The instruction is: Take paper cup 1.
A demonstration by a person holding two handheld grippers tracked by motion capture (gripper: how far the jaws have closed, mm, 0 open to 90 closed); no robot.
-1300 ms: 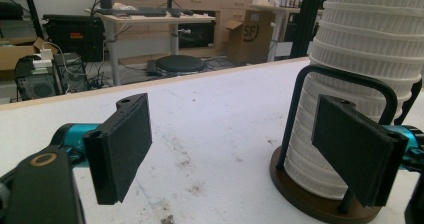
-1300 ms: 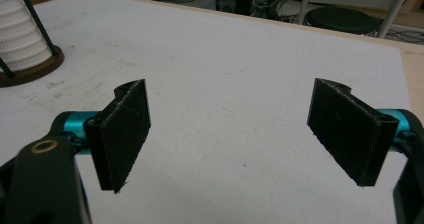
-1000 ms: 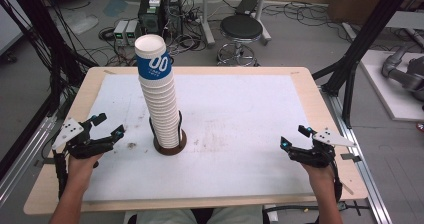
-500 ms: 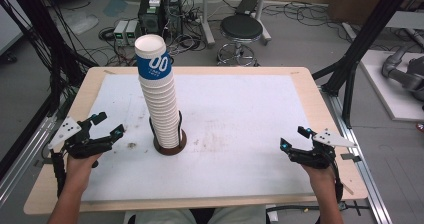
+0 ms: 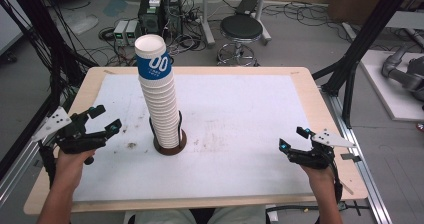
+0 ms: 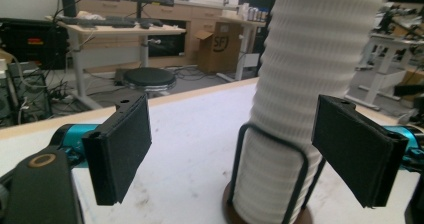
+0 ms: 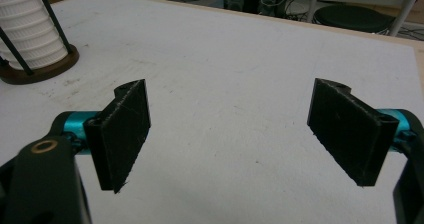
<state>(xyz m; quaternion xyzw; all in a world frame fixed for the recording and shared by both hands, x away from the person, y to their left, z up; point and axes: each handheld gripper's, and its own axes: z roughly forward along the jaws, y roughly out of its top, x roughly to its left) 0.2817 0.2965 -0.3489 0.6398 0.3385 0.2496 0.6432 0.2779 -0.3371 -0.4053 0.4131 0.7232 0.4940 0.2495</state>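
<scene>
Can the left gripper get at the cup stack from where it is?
Probably yes. The left gripper is open, facing the cup stack, with bare mat between; the holder's wire guards only the bottom cups.

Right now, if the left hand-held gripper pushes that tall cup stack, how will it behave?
The paper cup stack is tall on a small round base, so a high push would likely tip it. The wire holder rises only around the lowest cups, so the upper part may lean. Thin ribbed cups probably crush easily; the left hand-held gripper should squeeze gently.
</scene>
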